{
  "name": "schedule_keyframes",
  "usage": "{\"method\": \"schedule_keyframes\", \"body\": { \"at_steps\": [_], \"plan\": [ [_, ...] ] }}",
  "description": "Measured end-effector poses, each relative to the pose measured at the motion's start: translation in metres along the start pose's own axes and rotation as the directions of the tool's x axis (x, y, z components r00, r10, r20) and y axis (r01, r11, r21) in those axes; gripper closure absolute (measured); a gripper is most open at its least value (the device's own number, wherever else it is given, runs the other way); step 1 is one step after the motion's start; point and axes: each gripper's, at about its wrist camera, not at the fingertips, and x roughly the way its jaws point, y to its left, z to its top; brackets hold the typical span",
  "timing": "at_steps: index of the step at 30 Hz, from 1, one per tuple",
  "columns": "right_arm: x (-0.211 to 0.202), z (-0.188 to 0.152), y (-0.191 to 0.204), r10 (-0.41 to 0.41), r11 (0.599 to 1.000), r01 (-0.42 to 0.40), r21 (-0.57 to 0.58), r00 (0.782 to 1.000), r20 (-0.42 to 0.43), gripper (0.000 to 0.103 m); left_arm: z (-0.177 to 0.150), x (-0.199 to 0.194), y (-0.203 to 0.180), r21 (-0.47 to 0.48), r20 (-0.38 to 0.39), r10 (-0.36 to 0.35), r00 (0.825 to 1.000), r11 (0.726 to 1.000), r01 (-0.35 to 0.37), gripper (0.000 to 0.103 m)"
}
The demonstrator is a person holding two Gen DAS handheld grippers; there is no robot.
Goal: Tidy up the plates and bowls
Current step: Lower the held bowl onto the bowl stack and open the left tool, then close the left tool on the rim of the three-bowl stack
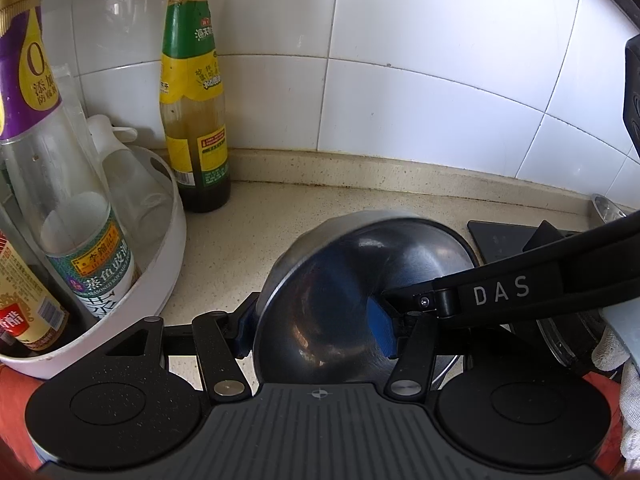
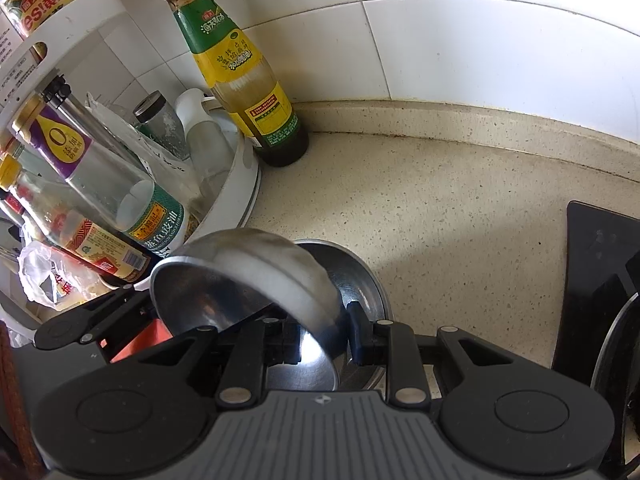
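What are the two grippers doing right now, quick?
Left gripper: shut on the tilted stainless steel bowl.
Right gripper: shut on the same bowl's rim.

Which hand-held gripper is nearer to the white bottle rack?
Left. The left hand-held gripper sits just beside the white bottle rack; the right hand-held gripper is farther off, on the steel bowl's other side.

black tongs [image 1: 316, 330] with blue pads [image 1: 382, 328], "das" lettering, silver rivets.
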Motion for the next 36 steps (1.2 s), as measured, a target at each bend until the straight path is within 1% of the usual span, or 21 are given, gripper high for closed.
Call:
{"method": "schedule_keyframes", "body": {
  "at_steps": [11,14,16,19,23,27,36],
  "plan": [
    [0.001,0.0,0.0,-0.014,1.0,0.014,-0.007,1.0,0.005,0.077,0.0,0.005,-0.001,-0.004,-0.006,-0.004,1.0,1.0,0.004,0.04],
    [0.001,0.001,-0.002,-0.015,1.0,0.015,0.001,1.0,0.007,0.077,0.001,0.005,0.0,-0.004,-0.002,-0.001,1.0,1.0,0.001,0.036],
    [0.0,0.002,-0.004,-0.032,0.999,0.032,0.005,0.999,0.011,0.077,0.002,0.004,0.0,-0.005,0.005,-0.001,1.0,1.0,0.001,0.035],
    [-0.002,0.003,-0.008,-0.025,1.0,0.025,0.015,1.0,0.019,0.077,0.003,0.002,0.001,-0.004,0.015,0.001,1.0,1.0,-0.001,0.031],
    [-0.006,0.004,-0.007,-0.043,0.999,0.043,-0.004,0.998,0.042,0.077,0.003,0.001,0.001,-0.003,0.019,0.002,1.0,1.0,-0.002,0.03],
    [-0.012,0.003,-0.005,-0.09,0.995,0.093,-0.042,0.993,0.074,0.076,0.003,-0.001,0.001,-0.007,0.025,0.005,1.0,1.0,-0.005,0.03],
    [-0.014,-0.001,-0.01,-0.09,0.995,0.093,-0.031,0.994,0.068,0.076,0.002,-0.007,-0.001,0.004,0.038,0.008,0.999,1.0,-0.008,0.027]
  ]
}}
